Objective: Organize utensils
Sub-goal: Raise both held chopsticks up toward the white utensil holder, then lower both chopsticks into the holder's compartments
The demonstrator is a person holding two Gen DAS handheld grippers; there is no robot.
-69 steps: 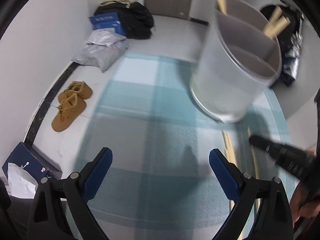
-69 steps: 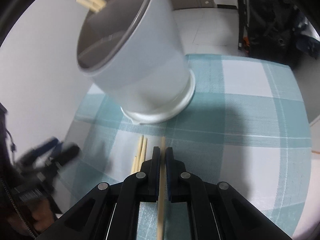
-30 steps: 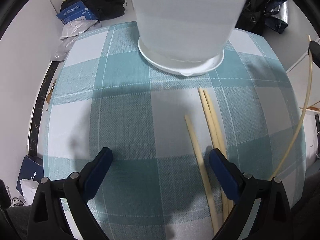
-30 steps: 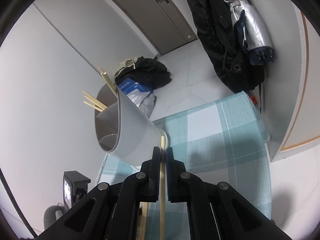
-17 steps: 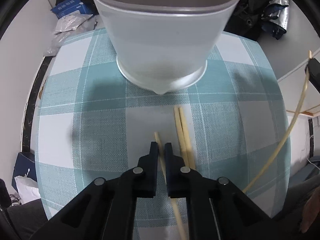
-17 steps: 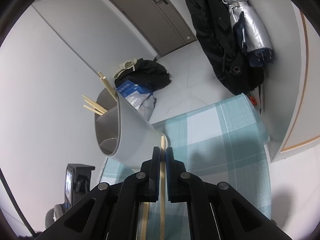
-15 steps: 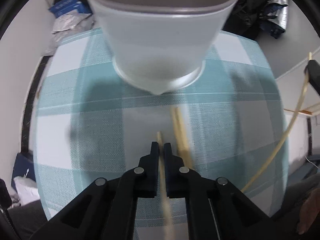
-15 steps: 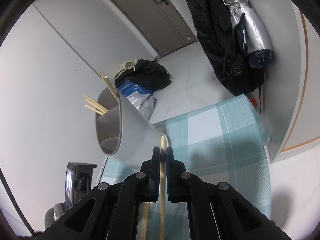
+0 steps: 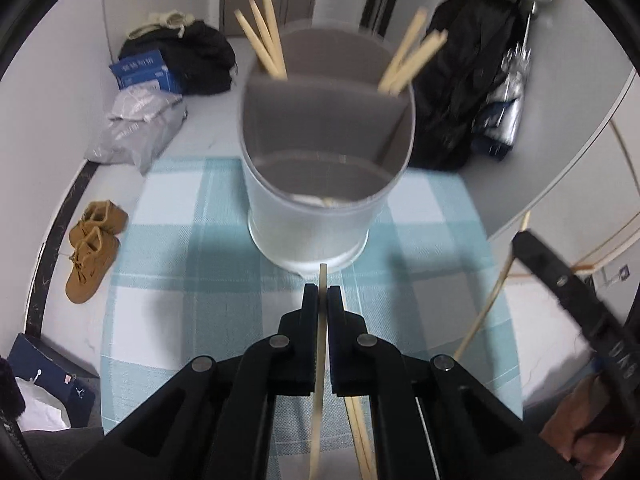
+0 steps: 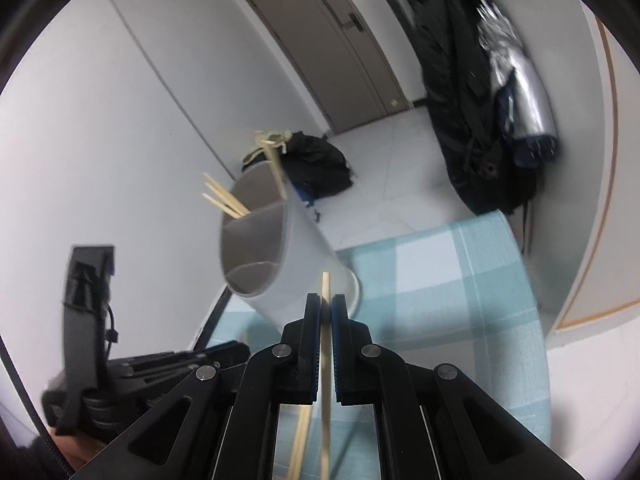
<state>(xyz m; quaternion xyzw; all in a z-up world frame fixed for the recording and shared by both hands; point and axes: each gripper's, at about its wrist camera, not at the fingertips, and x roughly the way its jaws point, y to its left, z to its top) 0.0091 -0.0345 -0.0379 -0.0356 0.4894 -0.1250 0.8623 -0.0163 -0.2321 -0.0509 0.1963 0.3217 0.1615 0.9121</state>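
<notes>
A grey divided utensil cup (image 9: pixel 326 184) stands on the blue checked tablecloth (image 9: pixel 192 280); it also shows in the right wrist view (image 10: pixel 280 256). Chopsticks (image 9: pixel 264 32) stick out of its back compartments. My left gripper (image 9: pixel 322 294) is shut on a wooden chopstick (image 9: pixel 320 380), held above the table just in front of the cup. My right gripper (image 10: pixel 326 302) is shut on another chopstick (image 10: pixel 326 360), raised to the right of the cup; it shows at the right of the left wrist view (image 9: pixel 560 280). Two chopsticks (image 9: pixel 360 440) lie on the cloth under my left gripper.
The table's edge (image 9: pixel 106 320) drops to the floor on the left. On the floor are brown shoes (image 9: pixel 92 248), bags (image 9: pixel 180 56) and a blue box (image 9: pixel 52 364). Dark coats (image 10: pixel 472 92) hang at the right, by a door (image 10: pixel 332 40).
My left gripper closed on a chopstick lying on the cloth and lifted it, tilting up toward the cup's opening. My right gripper keeps its chopstick raised, shifted slightly.
</notes>
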